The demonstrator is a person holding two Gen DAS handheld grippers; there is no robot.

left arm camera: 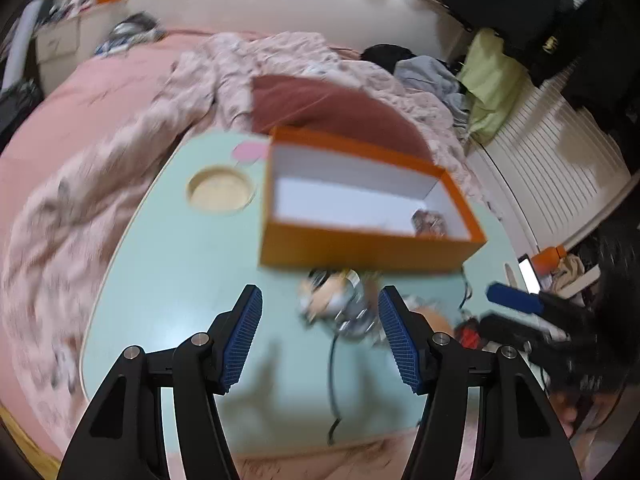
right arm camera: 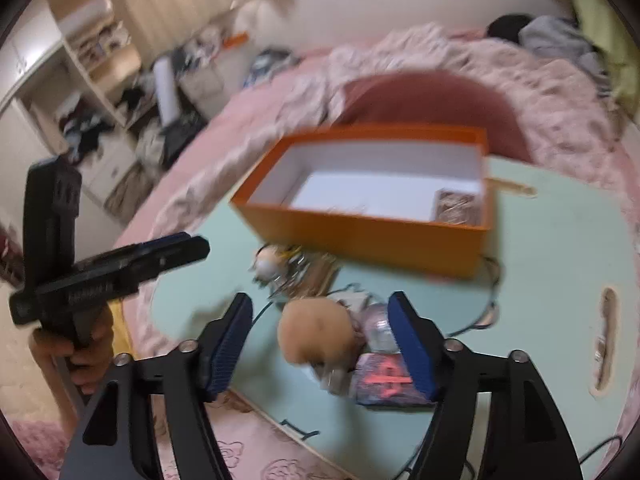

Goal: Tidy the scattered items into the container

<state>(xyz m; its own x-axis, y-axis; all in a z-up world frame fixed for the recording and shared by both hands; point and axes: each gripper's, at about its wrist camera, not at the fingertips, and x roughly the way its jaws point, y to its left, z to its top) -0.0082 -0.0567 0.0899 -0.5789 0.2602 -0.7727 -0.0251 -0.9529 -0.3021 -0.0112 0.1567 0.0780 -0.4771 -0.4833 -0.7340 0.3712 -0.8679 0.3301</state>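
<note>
An orange box (left arm camera: 360,248) with a white inside stands on the pale green table (left arm camera: 168,264); it also shows in the right wrist view (right arm camera: 360,236). One small patterned packet (left arm camera: 430,222) lies in its right corner. A blurred pile of shiny small items (left arm camera: 340,304) lies in front of the box. My left gripper (left arm camera: 320,336) is open above the table, just short of this pile. My right gripper (right arm camera: 322,344) is open around a tan round fluffy item (right arm camera: 316,332), with a dark packet with red marks (right arm camera: 384,384) beside it.
A round wooden recess (left arm camera: 220,192) is in the table left of the box. A black cable (left arm camera: 334,384) runs over the table. A pink bed with a rumpled blanket (left arm camera: 100,184) surrounds the table. Shelves (right arm camera: 100,80) stand at the left.
</note>
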